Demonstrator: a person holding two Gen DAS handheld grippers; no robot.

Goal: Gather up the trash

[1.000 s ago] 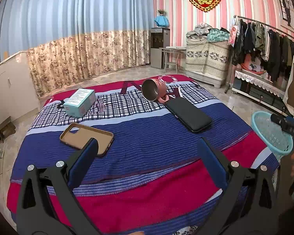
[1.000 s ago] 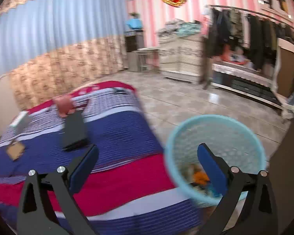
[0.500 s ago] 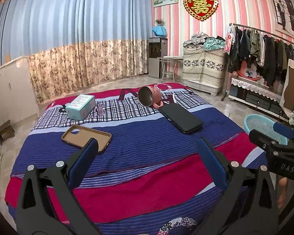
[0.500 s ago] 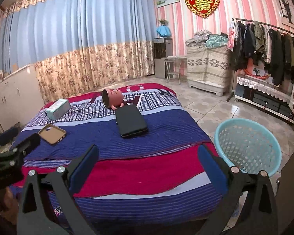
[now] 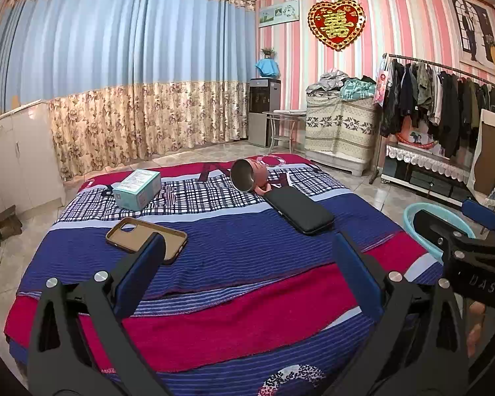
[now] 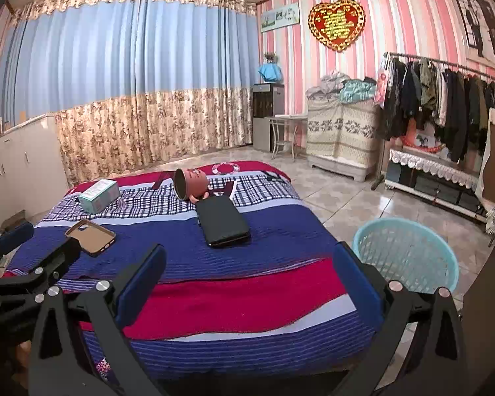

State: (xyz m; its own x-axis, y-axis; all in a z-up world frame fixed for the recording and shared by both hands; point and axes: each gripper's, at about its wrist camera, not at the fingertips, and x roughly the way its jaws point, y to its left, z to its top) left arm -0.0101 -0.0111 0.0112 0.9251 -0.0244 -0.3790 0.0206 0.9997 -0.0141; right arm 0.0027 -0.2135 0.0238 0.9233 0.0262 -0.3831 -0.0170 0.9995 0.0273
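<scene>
Hovering over the near edge of the bed [image 5: 247,316], both grippers stood with jaws wide apart and nothing between them: the left gripper [image 5: 247,264] toward the near left corner, the right gripper [image 6: 247,267] toward the near right corner, beside the turquoise basket [image 6: 409,231] on the floor just off that corner. No obvious scrap of rubbish lay on the striped cover; what remained were a tan phone case [image 5: 147,237], a teal box [image 5: 137,188], a tipped pink mug [image 5: 249,174] and a black wallet-like case [image 5: 298,209]. Which of these counted as trash could not be told from the views, though the box at the far left edge looked the likeliest candidate. The relation that mattered was this: the box lay ahead and to the left of both grippers, past the phone case, its long axis running roughly toward the far right corner, and the left gripper was the nearer one. The phone case sat closest of all, just beyond the left gripper's left finger [image 5: 142,270], its long axis crossing the bed from left to right. Anything picked up would then have to travel across the bed to the basket on the right side, which probably favoured a reach with the left and a drop near the right.
</scene>
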